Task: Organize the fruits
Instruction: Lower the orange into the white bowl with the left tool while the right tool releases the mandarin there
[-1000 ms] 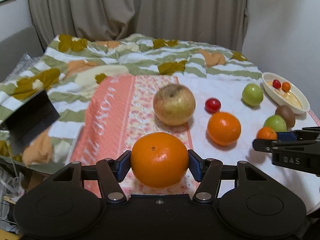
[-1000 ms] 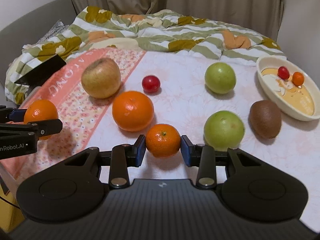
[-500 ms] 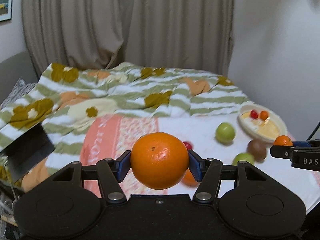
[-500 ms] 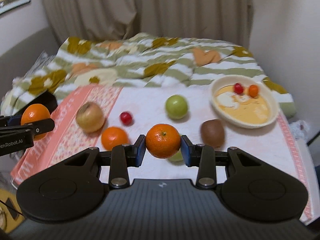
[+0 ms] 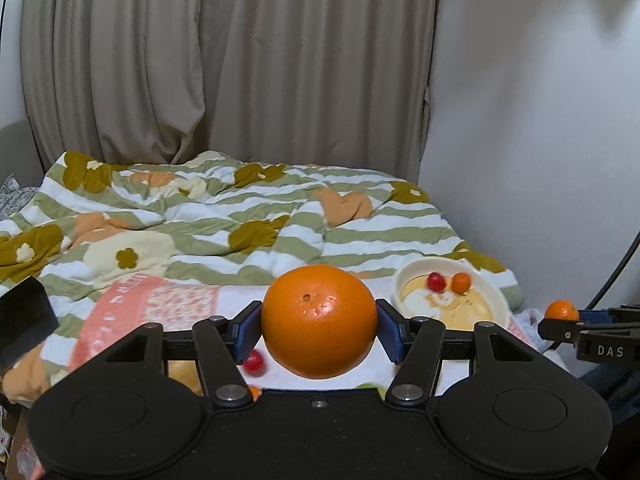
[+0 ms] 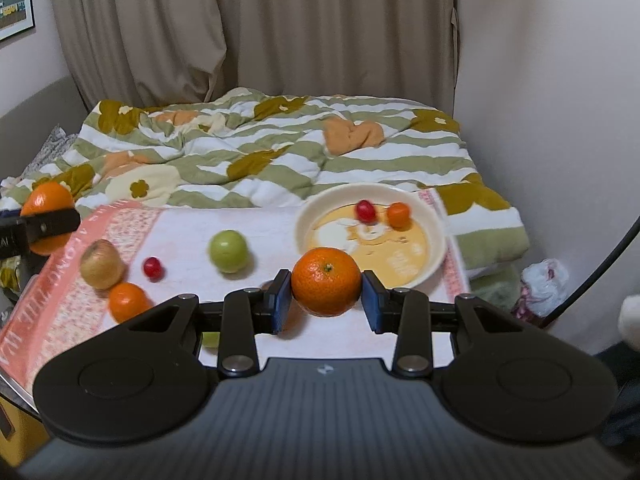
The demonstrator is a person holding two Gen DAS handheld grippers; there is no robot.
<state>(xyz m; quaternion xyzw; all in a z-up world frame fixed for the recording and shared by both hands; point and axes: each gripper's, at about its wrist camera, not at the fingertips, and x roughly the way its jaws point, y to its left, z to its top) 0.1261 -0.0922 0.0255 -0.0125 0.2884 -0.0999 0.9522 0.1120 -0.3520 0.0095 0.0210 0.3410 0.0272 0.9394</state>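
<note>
My left gripper (image 5: 319, 326) is shut on a large orange (image 5: 319, 320) and holds it high above the table. My right gripper (image 6: 326, 294) is shut on a small mandarin (image 6: 326, 286), raised above the table near the cream bowl (image 6: 434, 236). The bowl holds a cherry tomato (image 6: 365, 210) and a tiny orange fruit (image 6: 399, 215). On the cloth lie a green apple (image 6: 228, 251), a yellowish apple (image 6: 101, 269), a cherry tomato (image 6: 153, 267) and another orange (image 6: 127, 302). The bowl also shows in the left wrist view (image 5: 496, 300).
The table carries a pink and white cloth (image 6: 52, 280). Behind it is a bed with a striped flowered quilt (image 6: 280, 152). Curtains (image 6: 240, 28) hang at the back and a wall (image 6: 560, 80) stands on the right. A black cable (image 6: 600, 268) hangs at right.
Both grippers have risen further and pulled back with their fruits; the table and fruits now sit lower and farther in both views. The bowl has come closer to centre in the right wrist view.
</note>
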